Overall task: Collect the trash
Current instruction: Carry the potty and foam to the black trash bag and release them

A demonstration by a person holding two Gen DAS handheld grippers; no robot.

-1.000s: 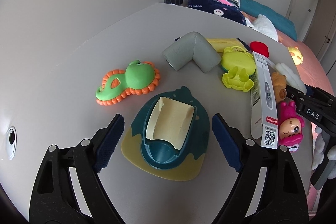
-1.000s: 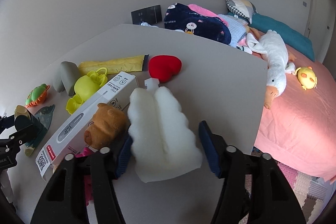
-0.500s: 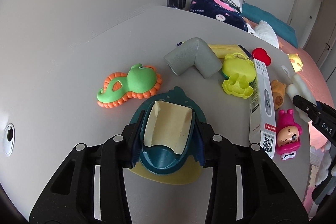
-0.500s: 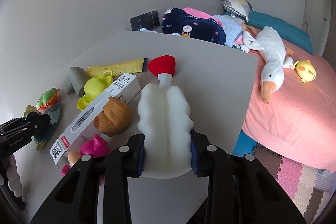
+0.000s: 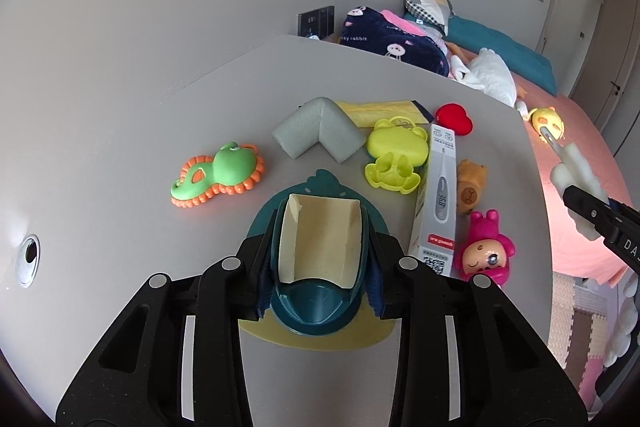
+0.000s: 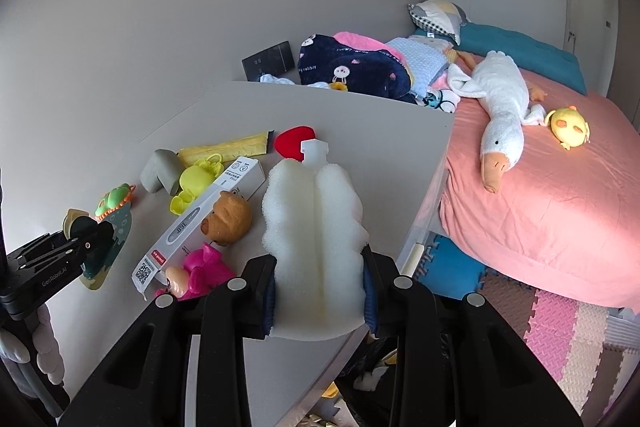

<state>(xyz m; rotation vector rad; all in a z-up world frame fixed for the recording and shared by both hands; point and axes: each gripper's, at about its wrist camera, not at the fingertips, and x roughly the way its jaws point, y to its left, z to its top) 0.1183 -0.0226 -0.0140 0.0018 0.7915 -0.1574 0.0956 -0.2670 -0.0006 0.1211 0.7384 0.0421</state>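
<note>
Both tools closed, lifting holder (image 5: 318, 259) and foam (image 6: 316, 247).

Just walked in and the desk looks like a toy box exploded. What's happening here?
A person is clearing the desk with a handheld gripper in each hand. The left gripper has just closed on a teal dinosaur-shaped holder. The right gripper is clamped on a white foam piece. Toys, a grey foam corner and a thermometer box lie waiting.

Left of surface (image 5: 120, 155): bare, free passage.
Middle: crowded by green toy (image 5: 218, 173), foam corner (image 5: 320, 135), box (image 5: 438, 195), doll (image 5: 484, 255).
</note>
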